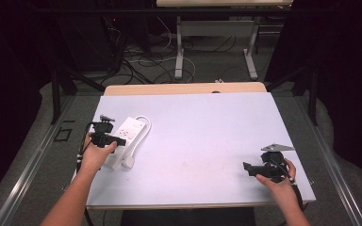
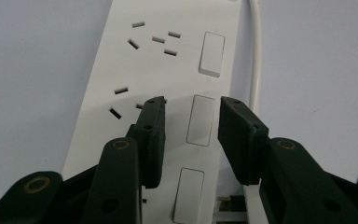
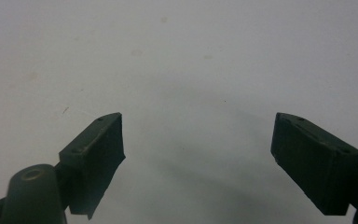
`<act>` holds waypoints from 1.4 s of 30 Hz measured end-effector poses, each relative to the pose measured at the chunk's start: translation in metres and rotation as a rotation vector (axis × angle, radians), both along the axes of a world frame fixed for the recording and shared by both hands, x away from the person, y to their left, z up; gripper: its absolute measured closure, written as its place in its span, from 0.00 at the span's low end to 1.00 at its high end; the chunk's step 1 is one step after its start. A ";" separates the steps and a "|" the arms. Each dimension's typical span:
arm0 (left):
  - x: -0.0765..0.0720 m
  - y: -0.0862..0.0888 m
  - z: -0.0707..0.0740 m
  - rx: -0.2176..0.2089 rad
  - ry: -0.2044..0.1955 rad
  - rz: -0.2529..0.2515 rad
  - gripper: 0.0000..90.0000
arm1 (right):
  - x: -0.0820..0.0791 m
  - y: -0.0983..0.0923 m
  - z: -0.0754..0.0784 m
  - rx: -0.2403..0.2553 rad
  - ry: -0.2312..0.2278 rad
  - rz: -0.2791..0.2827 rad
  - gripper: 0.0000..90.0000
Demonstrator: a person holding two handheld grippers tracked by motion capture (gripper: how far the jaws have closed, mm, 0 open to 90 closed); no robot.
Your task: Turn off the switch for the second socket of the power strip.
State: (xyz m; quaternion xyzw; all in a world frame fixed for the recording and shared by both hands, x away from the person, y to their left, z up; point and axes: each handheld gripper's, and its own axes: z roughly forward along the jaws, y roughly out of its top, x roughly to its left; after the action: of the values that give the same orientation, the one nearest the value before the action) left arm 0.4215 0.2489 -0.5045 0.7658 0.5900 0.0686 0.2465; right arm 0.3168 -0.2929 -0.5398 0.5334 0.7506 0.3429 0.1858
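Power strip (image 1: 131, 132), white, lying flat at 9 o'clock on table (image 1: 207, 141). Cord (image 1: 144, 128) looped off its far end. Plug (image 1: 129, 162) resting just beside its near end.

Left gripper (image 1: 108, 139) held directly above strip. Tongs narrowly spread, pinching nothing. In left gripper view, tips straddling middle switch (image 2: 200, 120) of 3 rockers in a row, socket slots (image 2: 121, 89) at 10 o'clock of tips. Contact with strip face not determinable.

Judged step: operating middle switch with left gripper.

Recommended:
- Close tongs first, or offset sideways, so that 1 tip lands on rocker and not on the casing either side.
- Press straight down on 1 end of rocker, not its centre.
- Keep clear of the 2 neighbouring switches.
- Apply force gently; strip unrestrained, likely to slide or tip on smooth table.

Right gripper (image 1: 250, 168) at 4 o'clock on table, well apart from strip. Tongs widely spread and empty, bare surface between them in right gripper view. Judged available to steady far end of strip at 12 o'clock if needed.
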 end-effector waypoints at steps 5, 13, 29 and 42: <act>0.000 -0.001 0.002 0.002 -0.007 -0.004 0.63 | 0.000 0.000 0.000 -0.001 0.000 -0.001 0.18; 0.000 -0.001 0.006 0.026 -0.029 -0.026 0.56 | 0.000 0.000 0.000 0.001 0.001 -0.001 0.18; -0.004 -0.004 0.013 0.047 -0.100 -0.033 0.42 | 0.000 -0.001 0.001 -0.001 -0.003 0.000 0.18; -0.010 -0.006 0.023 0.048 -0.150 -0.057 0.36 | 0.000 0.000 0.001 0.000 -0.003 -0.003 0.18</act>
State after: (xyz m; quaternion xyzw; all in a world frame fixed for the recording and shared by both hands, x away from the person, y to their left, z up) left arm 0.4111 0.2426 -0.4815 0.7807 0.5458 0.1328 0.2737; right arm 0.3163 -0.2932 -0.5388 0.5339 0.7496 0.3434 0.1873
